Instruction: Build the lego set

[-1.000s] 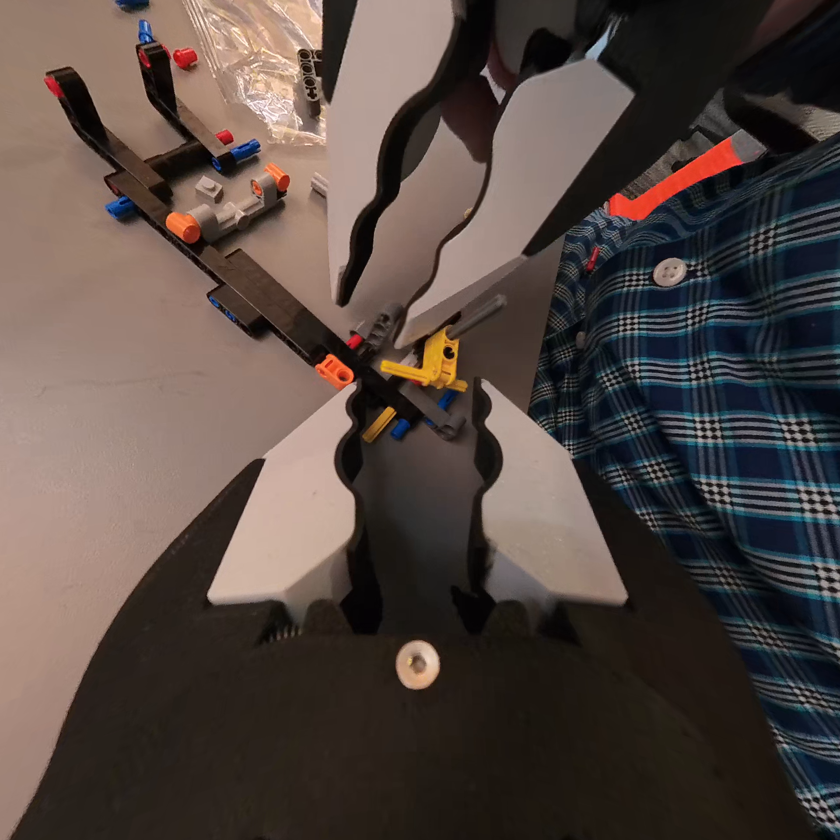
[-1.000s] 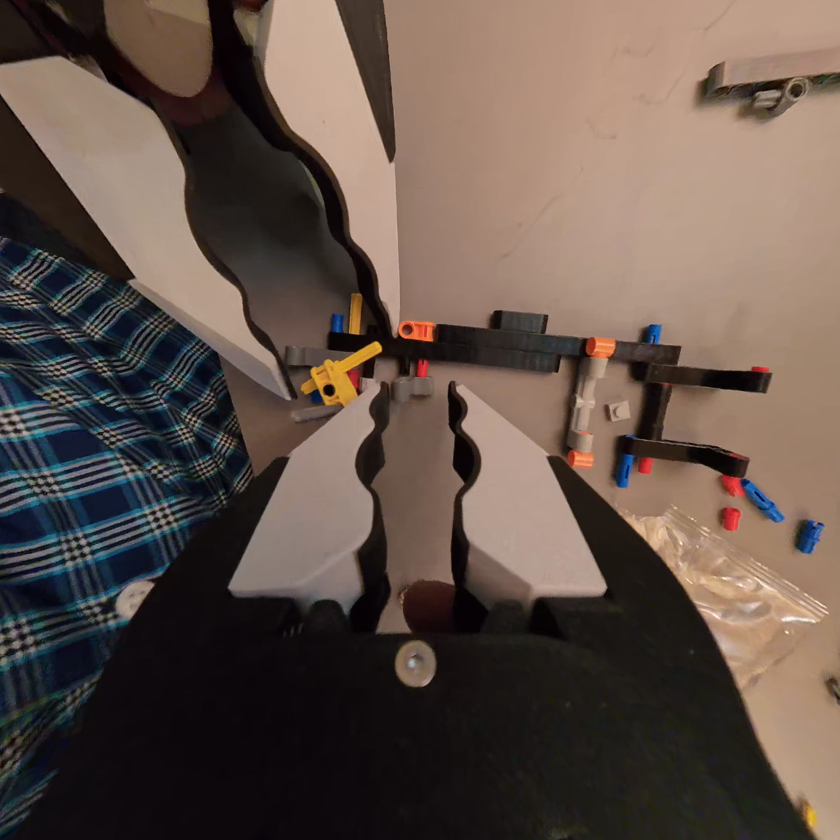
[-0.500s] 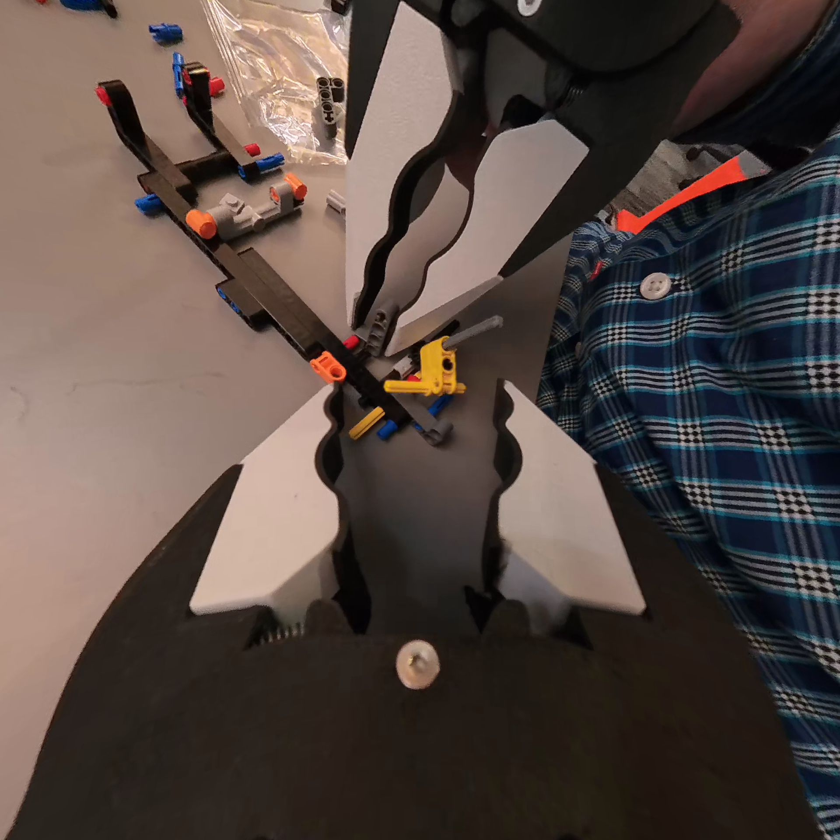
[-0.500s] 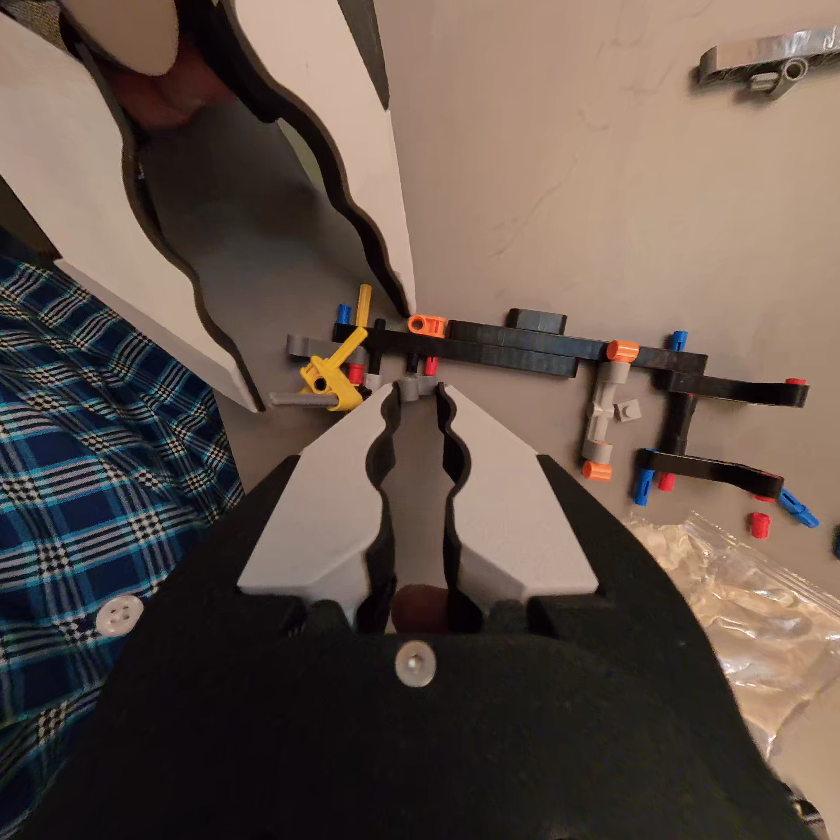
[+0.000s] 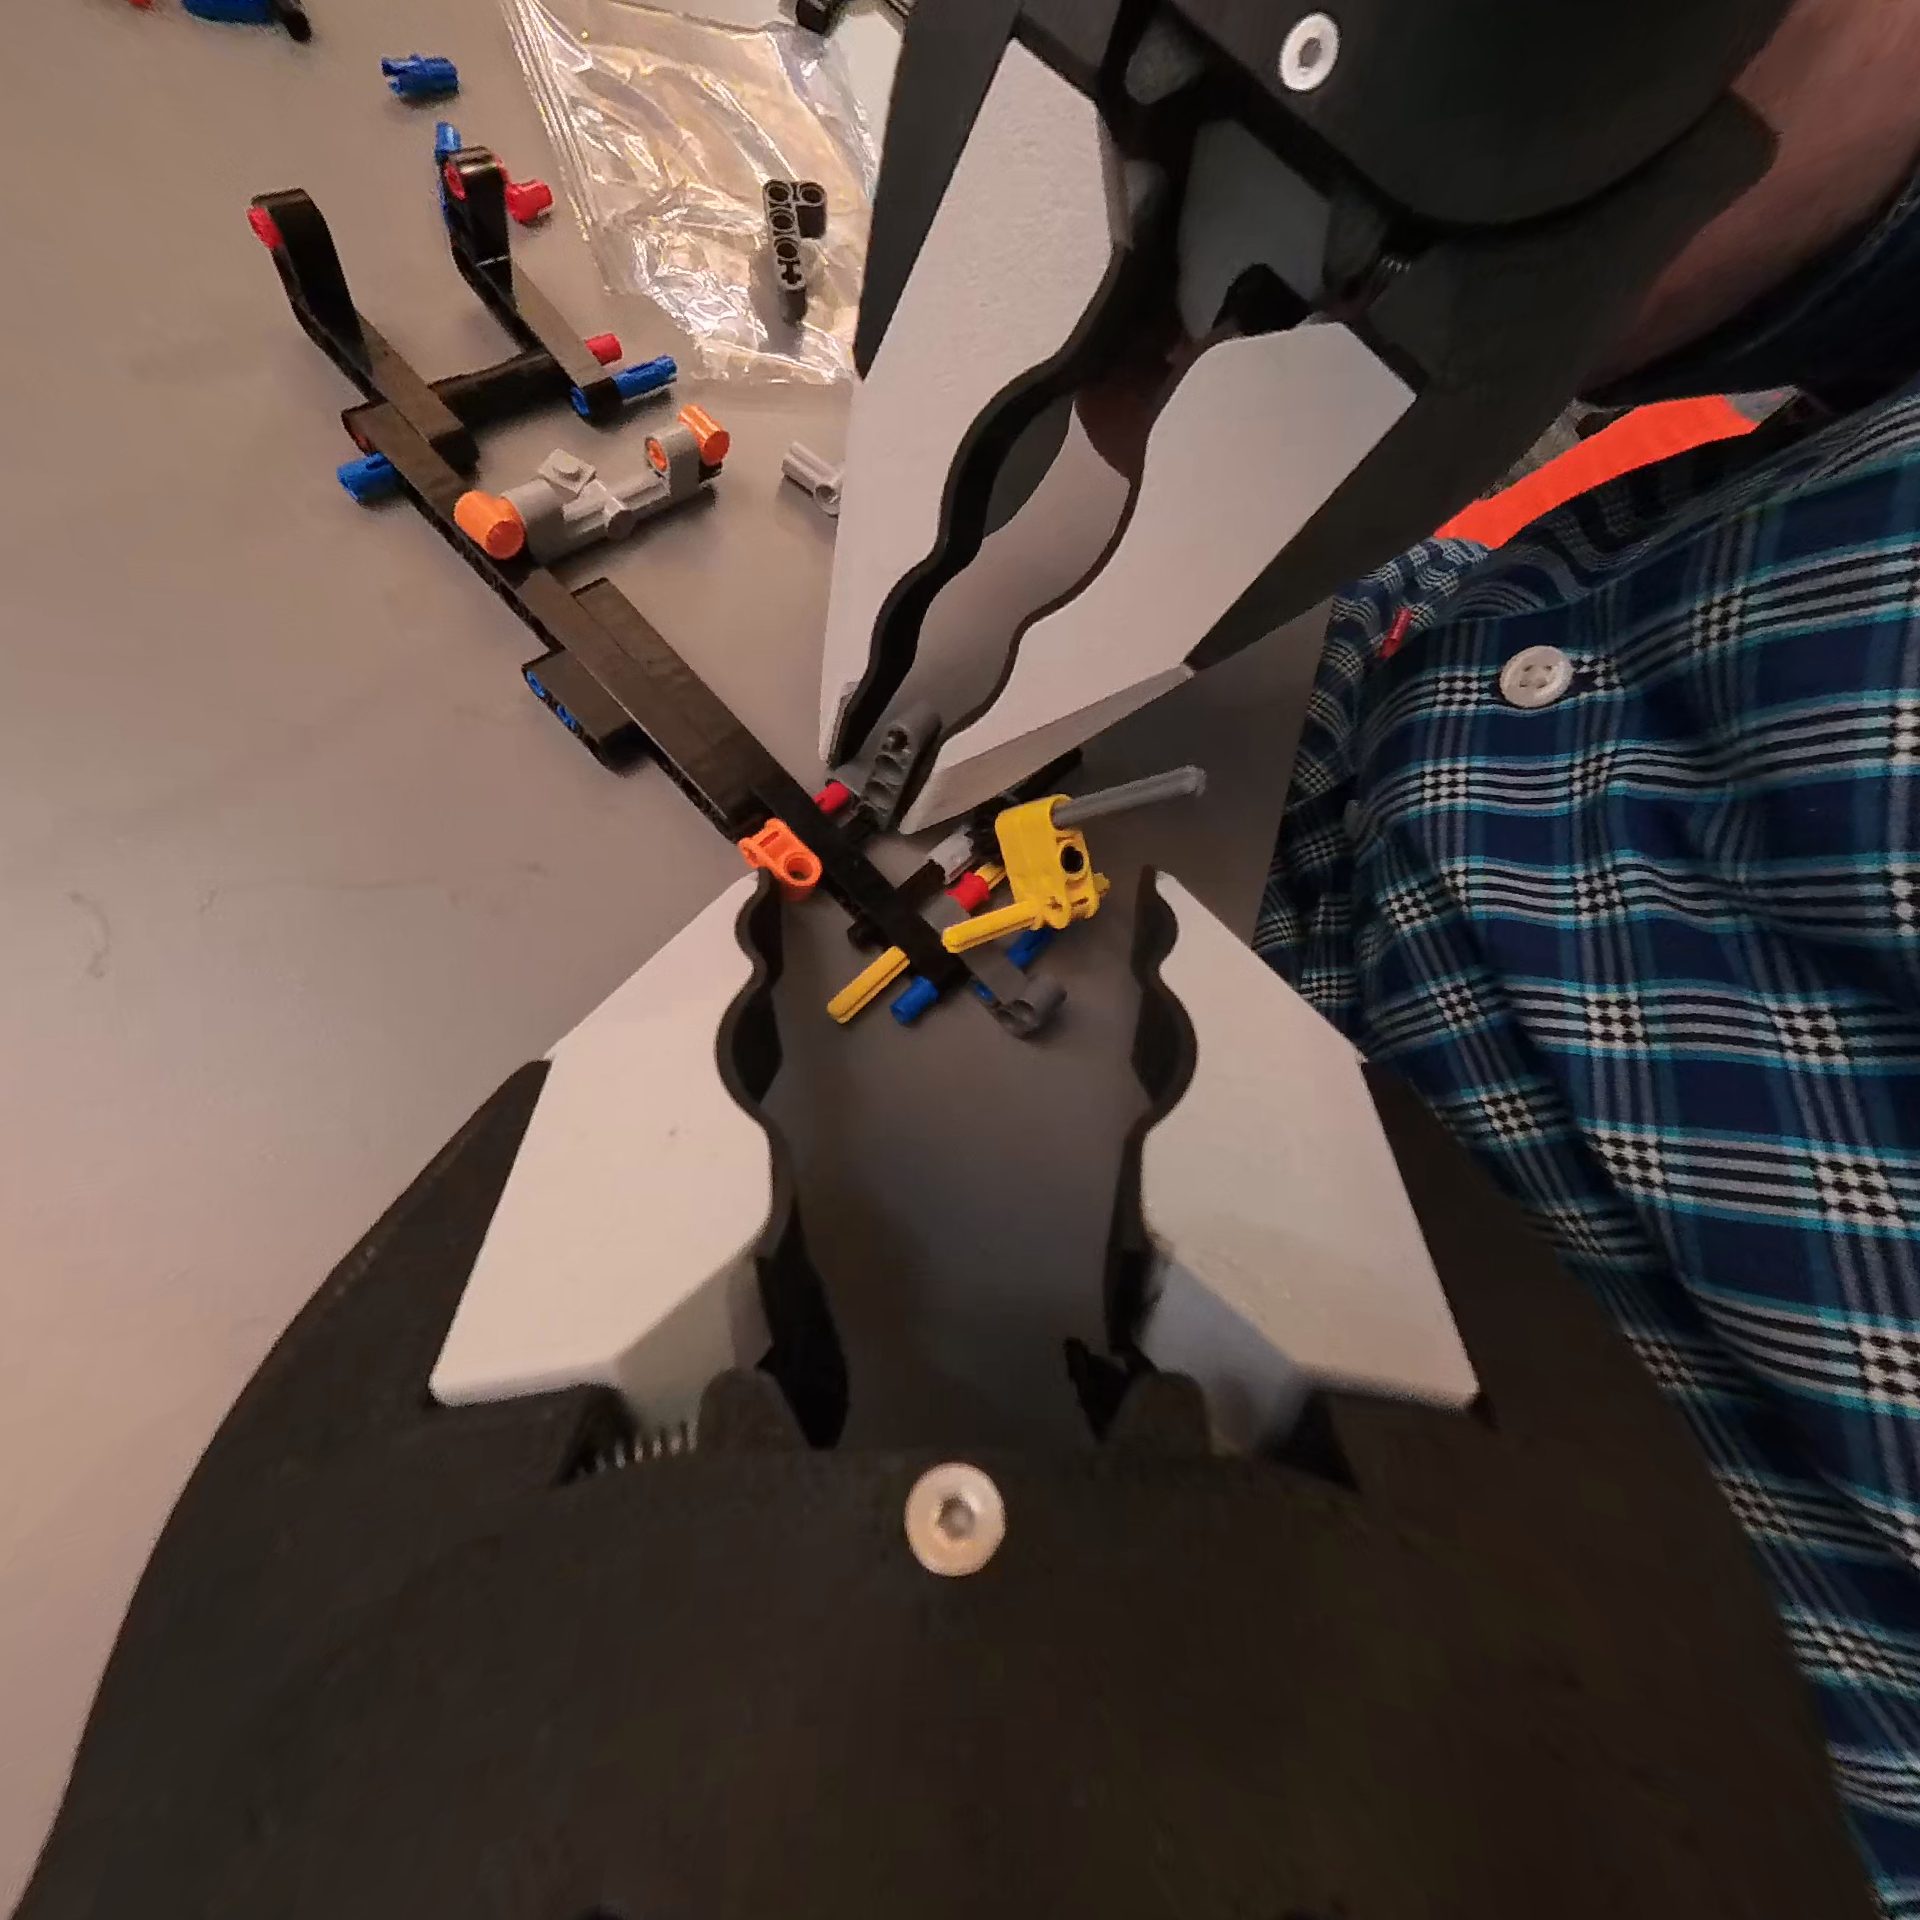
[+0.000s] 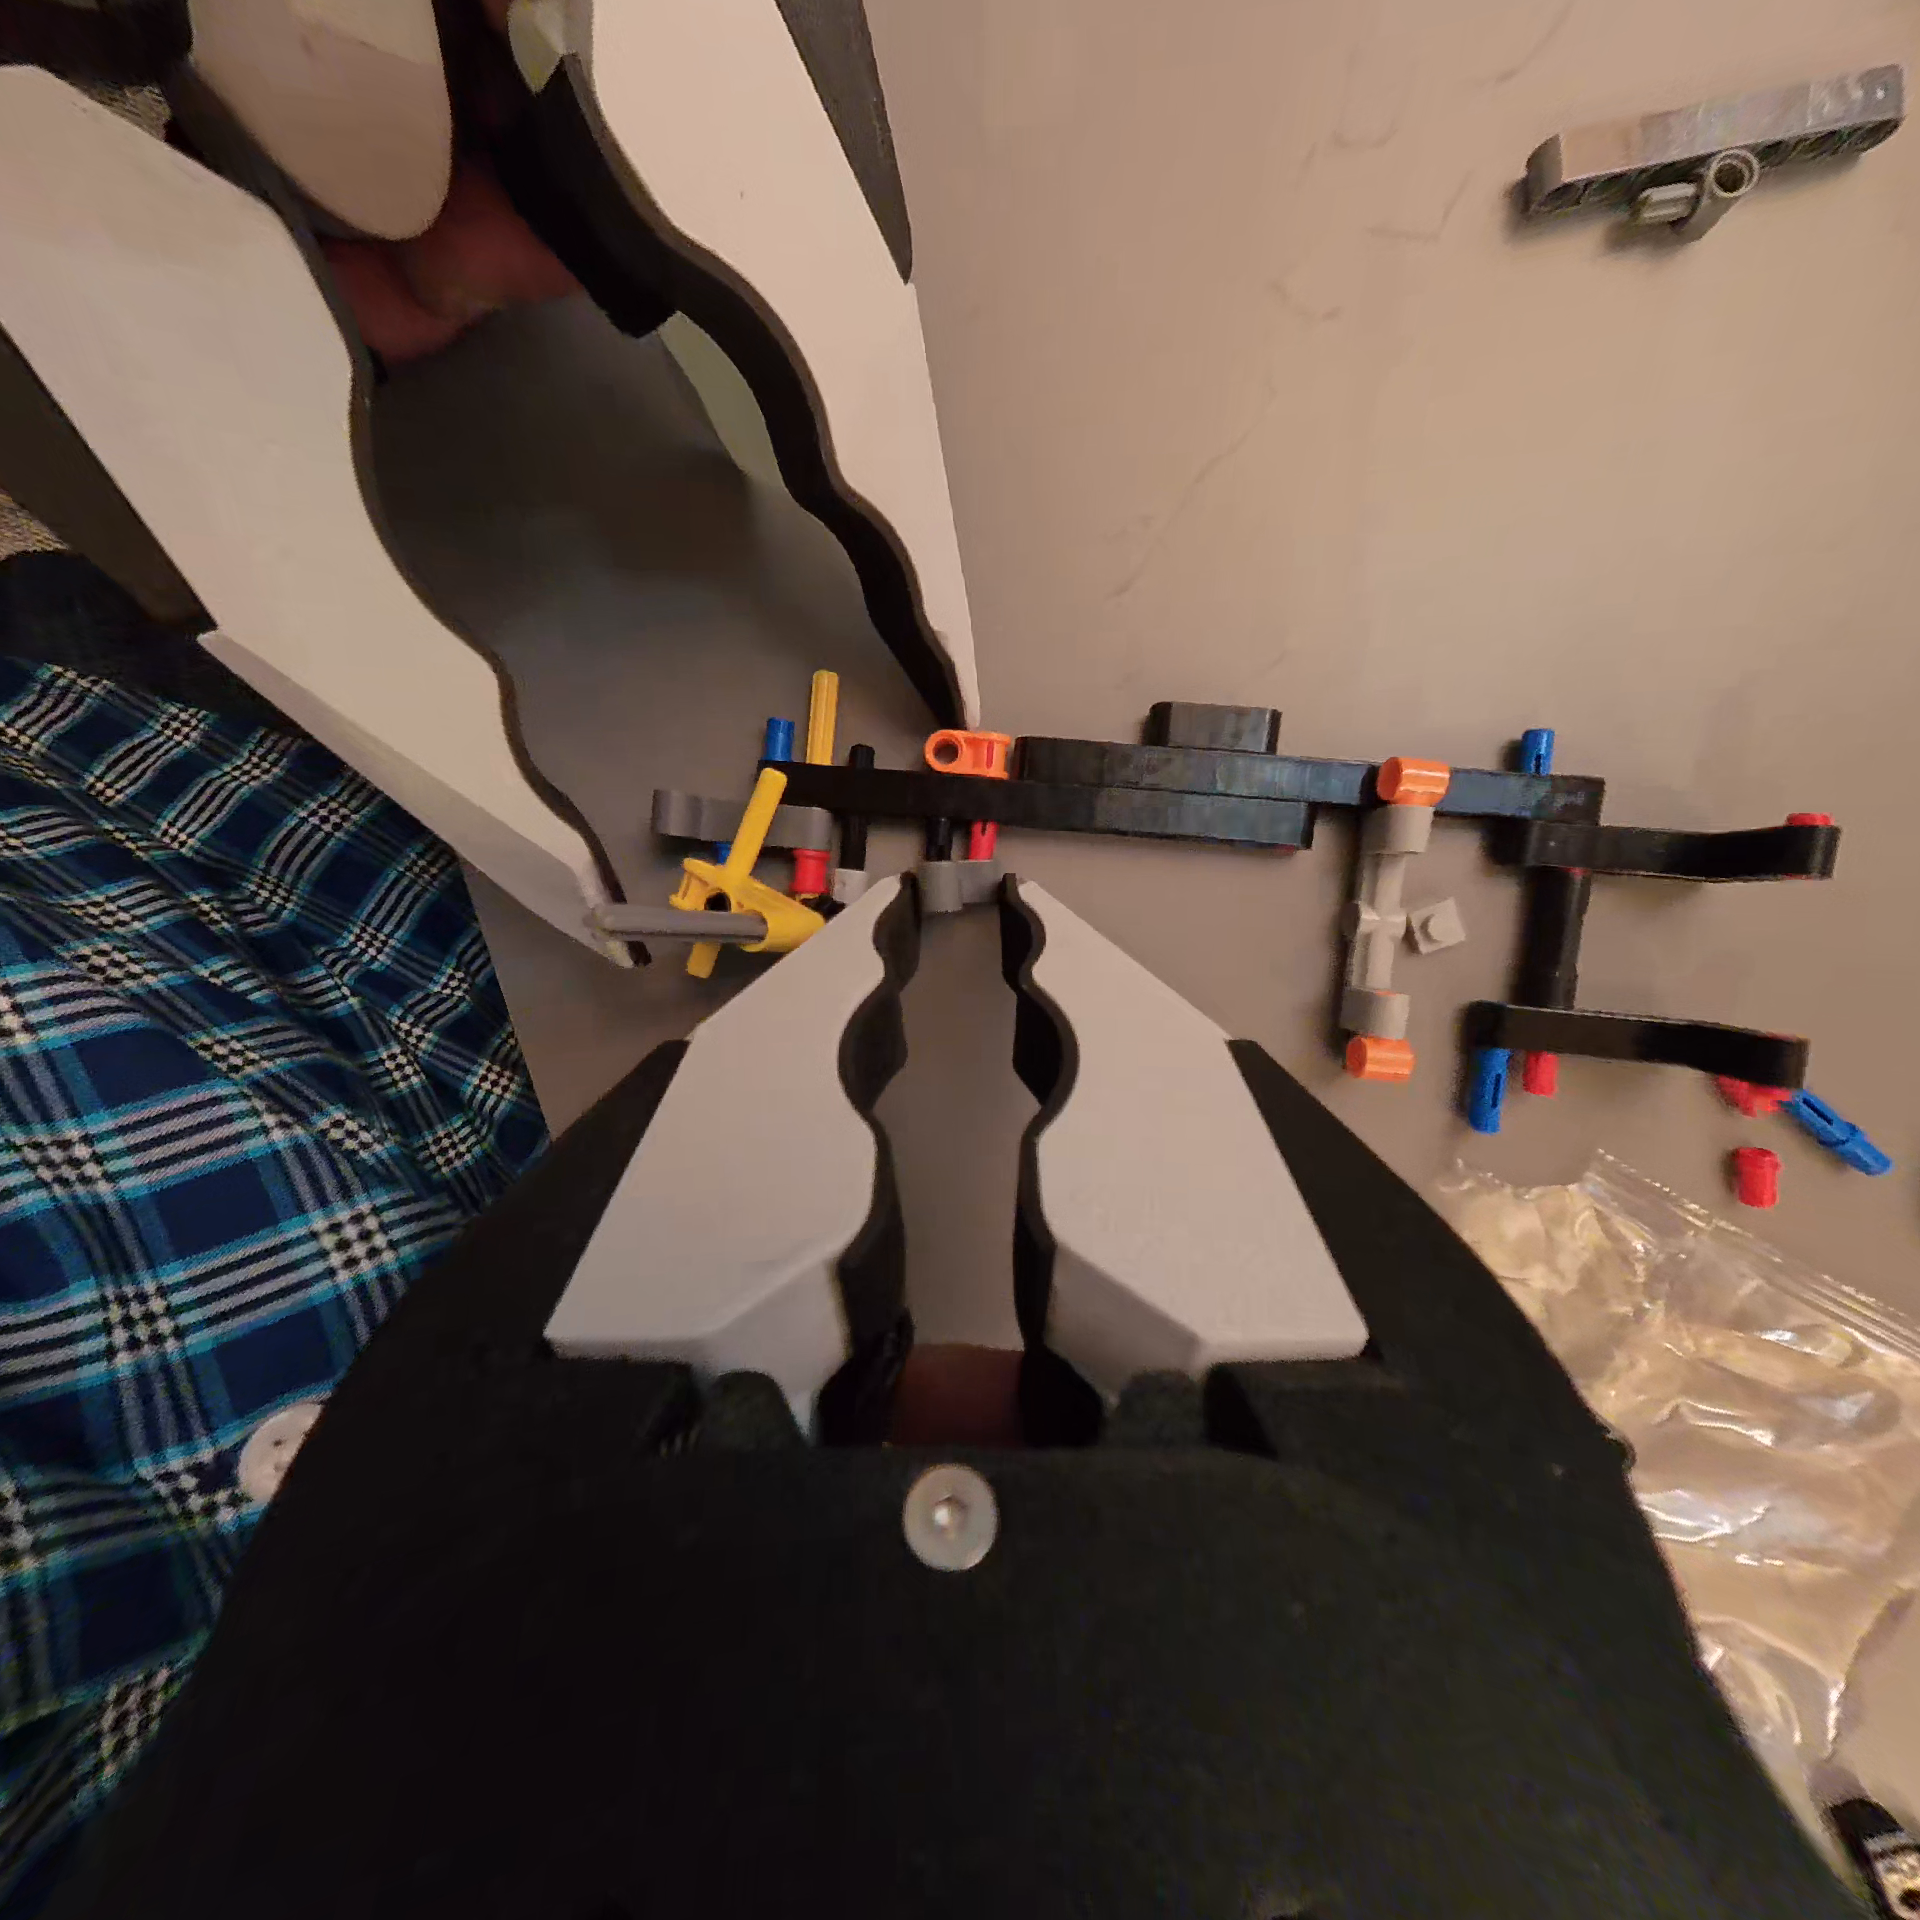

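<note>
A long black lego beam assembly lies on the grey table, with two curved black arms at its far end; it also shows in the right wrist view. At its near end sit an orange connector, a yellow piece on a grey axle, and blue, red and yellow pins. My right gripper is shut on a small grey connector that stands against the beam's side; it also shows in the left wrist view. My left gripper is open and empty, its jaws straddling the beam's near end.
A clear plastic bag lies beyond the assembly. Loose blue and red pins lie near the curved arms. A grey beam lies apart on the table. A grey and orange axle part sits by the black beam. A person's plaid shirt is close by. Both grippers' tips are close together, under 4 cm apart.
My right gripper has closed onto the grey connector at the beam. My left gripper has opened wider and drawn back a little from the beam's end.
</note>
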